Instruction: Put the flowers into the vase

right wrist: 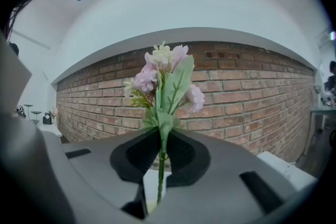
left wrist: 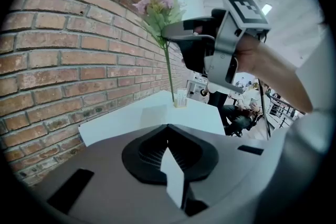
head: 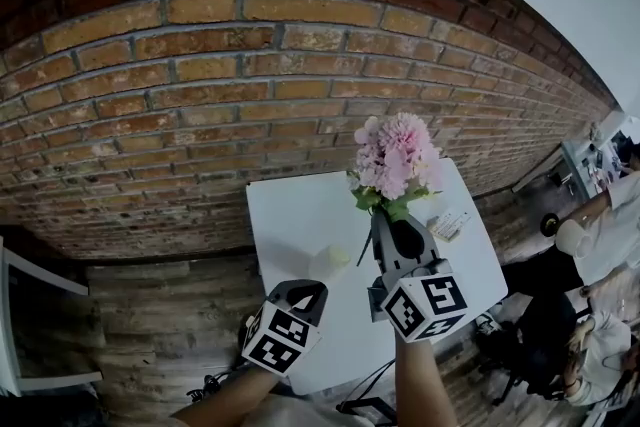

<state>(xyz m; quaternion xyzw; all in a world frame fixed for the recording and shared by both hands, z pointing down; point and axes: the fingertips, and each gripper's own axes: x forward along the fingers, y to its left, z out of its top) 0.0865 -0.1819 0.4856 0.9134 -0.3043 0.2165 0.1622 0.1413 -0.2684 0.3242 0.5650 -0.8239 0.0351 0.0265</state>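
1. We see the right gripper [head: 390, 220] with its jaws pinching the green stem of the flowers [head: 397, 158] just under the leaves. The pink heads stand upright above the jaws and the bare stem hangs below them.
2. In the head view the flowers are raised above the white table [head: 290, 215], at about 1 o'clock of the vase [head: 332, 262]. The lower end of the stem shows close by the vase, at about 3 o'clock of it. We cannot tell whether it is over the mouth, inside it or just beside it.
3. The vase is a small pale glass standing upright on the table, with the brick wall [head: 200, 95] at 12 o'clock behind it.
4. The left gripper [head: 308, 293] has its jaws pressed together with nothing between them. It sits at 7 o'clock of the vase and apart from it.
5. We judge the step in hand to be bringing the stem end over the vase mouth.
6. To do it well, we hold the stem plumb and line its tip up over the mouth before lowering. We then descend straight, so that the tip does not catch the rim.
7. The glass looks light and the bunch top-heavy, so a sideways push may tip it. We part the jaws only once the stem rests inside. The free left gripper could steady the vase from 7 o'clock.
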